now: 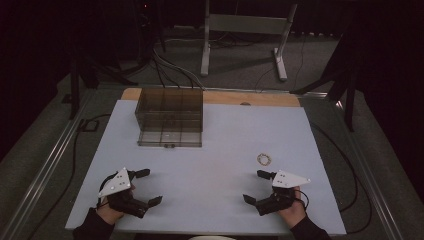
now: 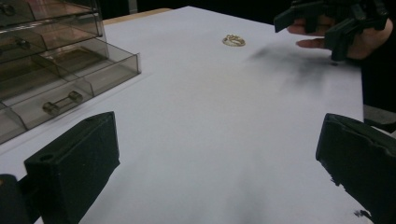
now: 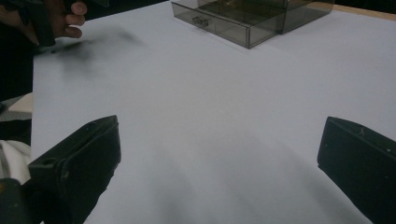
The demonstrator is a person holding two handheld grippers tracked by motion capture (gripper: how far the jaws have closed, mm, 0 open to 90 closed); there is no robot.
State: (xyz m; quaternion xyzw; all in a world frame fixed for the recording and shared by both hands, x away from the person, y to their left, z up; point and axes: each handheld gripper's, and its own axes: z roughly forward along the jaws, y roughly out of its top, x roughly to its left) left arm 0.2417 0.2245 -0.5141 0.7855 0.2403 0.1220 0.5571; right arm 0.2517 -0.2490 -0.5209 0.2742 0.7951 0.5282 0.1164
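Both tongs rest low at the near edge of the counter (image 1: 210, 175), spread wide with nothing between them: the left tongs (image 1: 145, 187) at the near left corner, the right tongs (image 1: 258, 186) at the near right. Nothing looks started yet. The small gold ring (image 1: 264, 159) lies loose on the white top just beyond the right tongs, untouched. Well apart from it, at the far left, stands the smoky clear drawer box (image 1: 170, 117), its bottom drawer (image 2: 70, 88) pulled out. I judge the ring is meant for that drawer, so the pickup, the carry and the drop all remain. The counter is a plain white sheet over a wooden board. Around it the room is dark, with grey carpet, trailing cables and a pale metal frame (image 1: 245, 35) behind.
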